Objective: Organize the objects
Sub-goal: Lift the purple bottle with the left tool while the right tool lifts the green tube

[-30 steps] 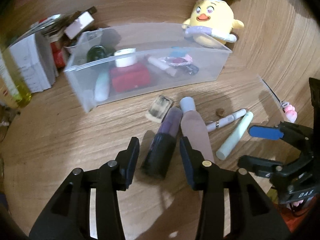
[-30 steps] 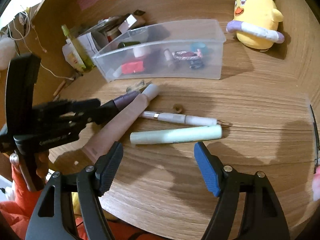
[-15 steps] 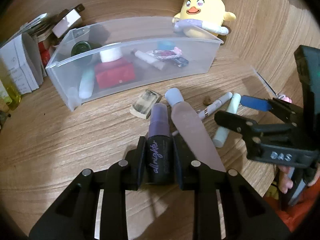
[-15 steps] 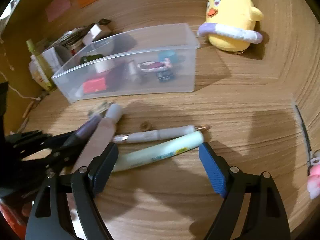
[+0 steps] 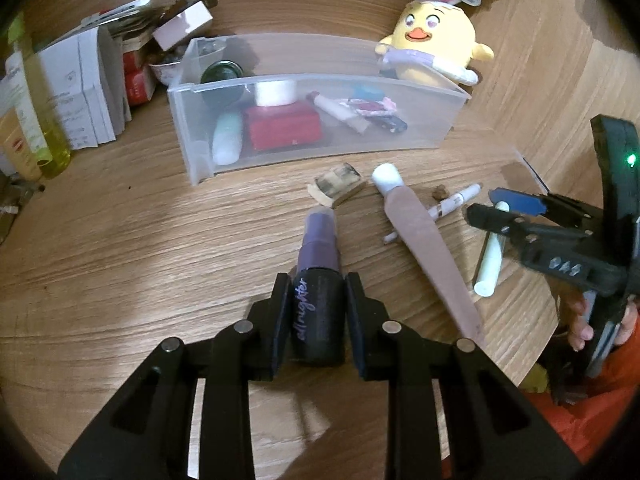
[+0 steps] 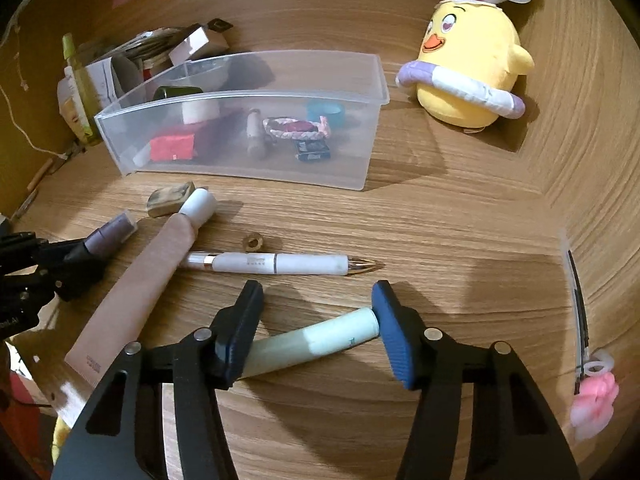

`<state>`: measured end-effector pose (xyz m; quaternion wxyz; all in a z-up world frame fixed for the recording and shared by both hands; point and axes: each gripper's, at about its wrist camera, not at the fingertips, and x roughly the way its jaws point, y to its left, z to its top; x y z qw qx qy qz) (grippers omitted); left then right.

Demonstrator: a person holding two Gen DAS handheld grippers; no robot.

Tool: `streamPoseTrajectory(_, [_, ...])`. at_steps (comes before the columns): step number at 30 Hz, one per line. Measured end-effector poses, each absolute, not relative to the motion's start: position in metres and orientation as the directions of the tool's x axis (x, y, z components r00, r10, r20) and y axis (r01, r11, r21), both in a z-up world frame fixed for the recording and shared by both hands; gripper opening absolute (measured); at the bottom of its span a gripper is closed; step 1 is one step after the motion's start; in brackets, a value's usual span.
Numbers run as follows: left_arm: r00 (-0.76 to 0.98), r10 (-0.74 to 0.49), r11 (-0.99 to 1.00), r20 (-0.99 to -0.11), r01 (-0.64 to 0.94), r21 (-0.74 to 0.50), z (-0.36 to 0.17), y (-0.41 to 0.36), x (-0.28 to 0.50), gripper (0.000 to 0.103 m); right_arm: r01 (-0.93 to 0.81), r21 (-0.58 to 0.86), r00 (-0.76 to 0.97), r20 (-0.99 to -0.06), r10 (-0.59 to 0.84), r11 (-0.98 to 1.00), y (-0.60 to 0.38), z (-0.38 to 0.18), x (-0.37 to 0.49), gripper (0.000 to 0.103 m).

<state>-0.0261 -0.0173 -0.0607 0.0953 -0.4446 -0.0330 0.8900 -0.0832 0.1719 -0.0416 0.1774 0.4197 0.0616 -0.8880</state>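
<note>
Two grippers over a wooden table (image 6: 440, 216). The left gripper (image 5: 318, 312) is clamped on the black body of a spray bottle (image 5: 318, 280), both pads pressing its sides; the bottle's purple cap points away toward the clear plastic bin (image 5: 420, 92). The right gripper (image 6: 316, 328) straddles a pale green tube (image 6: 312, 344) lying on the table, jaws closing. The tube runs crosswise between them, its far end touching the blue right pad, its near end passing just under the left pad; not clamped. Beside the bottle: a long pink-brown tube (image 6: 148, 280) with a white cap, lying flat, and a white pen (image 6: 280, 263) with a metal tip, just beyond the green tube. A small worn block (image 6: 170, 198) sits by the pink tube's cap, a tiny brown ring (image 6: 253, 242) near the pen. The bin holds a red box, a white roll, a dark jar, a small tube, and some smaller bits. A yellow plush chick (image 6: 468, 72) with bunny ears stands right of the bin. Boxes and a yellow-green bottle (image 5: 44, 120) crowd the bin's left side.
</note>
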Motion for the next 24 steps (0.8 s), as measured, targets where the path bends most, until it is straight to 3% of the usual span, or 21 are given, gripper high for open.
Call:
streamPoseTrajectory(4, [-0.598,0.198,-0.980,-0.777,-0.137,-0.145,-0.055,-0.017,-0.028,0.028,0.333,0.209,-0.537,-0.760,-0.367,-0.920,0.188,-0.031,-0.088,0.055])
streamPoseTrajectory(8, [-0.606,0.182,-0.983,-0.774,-0.131,-0.129,-0.054,-0.013,-0.032,0.039,0.293,0.184,-0.549,-0.771,-0.323,-0.938,0.189,-0.029,-0.079,0.060])
streamPoseTrajectory(15, [-0.594,0.157,-0.986,-0.789,-0.137,-0.093,-0.061,-0.003,-0.034,0.039,0.295,0.168,-0.529,-0.791,-0.307,-0.941,0.179,-0.037,-0.065,0.061])
streamPoseTrajectory(19, [-0.600,0.154,-0.987,-0.785,-0.135,-0.090,-0.063,-0.003,-0.035,0.043,0.334,0.060,-0.565,-0.786,-0.250,-0.941,0.162,-0.043,-0.057,0.062])
streamPoseTrajectory(22, [-0.598,0.160,-0.986,-0.785,-0.134,-0.099,-0.063,-0.002,-0.037,0.043,0.373,0.010,-0.575,-0.782,-0.239,-0.928,0.152,-0.045,-0.054,0.054])
streamPoseTrajectory(24, [-0.597,0.162,-0.985,-0.785,-0.140,-0.098,-0.063,-0.001,-0.037,0.043,0.402,-0.001,-0.573,-0.780,-0.251,-0.916,0.152,-0.044,-0.052,0.031])
